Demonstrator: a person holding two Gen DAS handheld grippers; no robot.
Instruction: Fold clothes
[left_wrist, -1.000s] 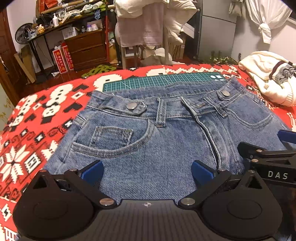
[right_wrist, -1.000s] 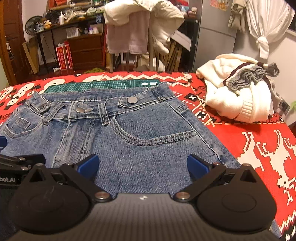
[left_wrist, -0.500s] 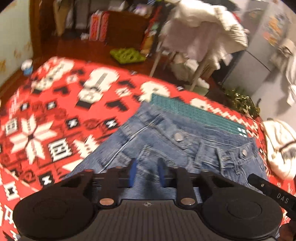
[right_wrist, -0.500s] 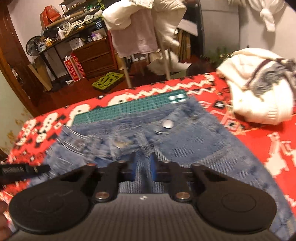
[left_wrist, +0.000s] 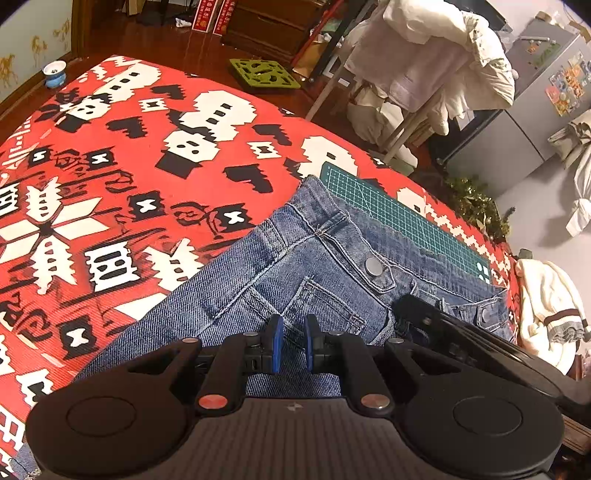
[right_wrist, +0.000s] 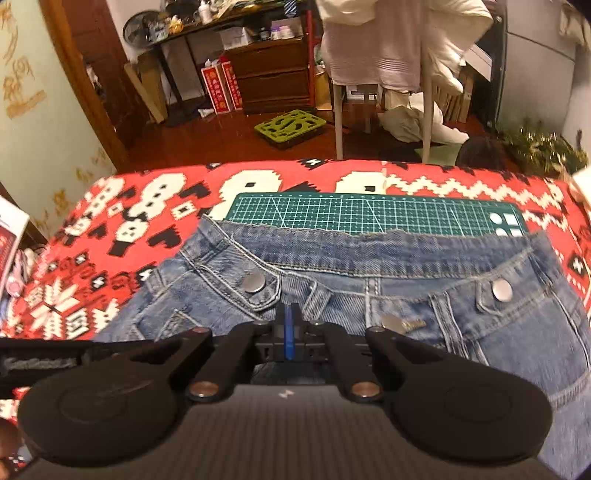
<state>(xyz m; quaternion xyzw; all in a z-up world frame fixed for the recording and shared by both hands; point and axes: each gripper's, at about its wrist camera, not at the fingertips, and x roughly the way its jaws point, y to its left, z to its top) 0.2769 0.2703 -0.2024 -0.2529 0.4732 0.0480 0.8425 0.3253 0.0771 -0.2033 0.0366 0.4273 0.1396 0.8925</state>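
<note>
Blue denim jeans (left_wrist: 314, 266) lie front side up on a red patterned blanket (left_wrist: 110, 184), with the waistband over a green cutting mat (left_wrist: 406, 218). My left gripper (left_wrist: 292, 343) hovers above the left pocket, its blue pads nearly together with denim in the narrow gap. In the right wrist view the jeans (right_wrist: 406, 273) spread below my right gripper (right_wrist: 290, 332). Its pads are pressed together just under the waistband button, with denim bunched against them. The cloth beneath both grippers is hidden.
A cream sweater (left_wrist: 546, 306) lies at the blanket's right edge. Beyond the far edge stand a chair draped with clothes (right_wrist: 388, 44), a green tray (right_wrist: 291, 127) on the wooden floor and a dresser (right_wrist: 273, 74). Open blanket (right_wrist: 147, 206) stretches to the left.
Both grippers stood wide open low over the jeans, then closed on the denim and rose. Both views now look down from higher up, and the left one has swung leftward.
</note>
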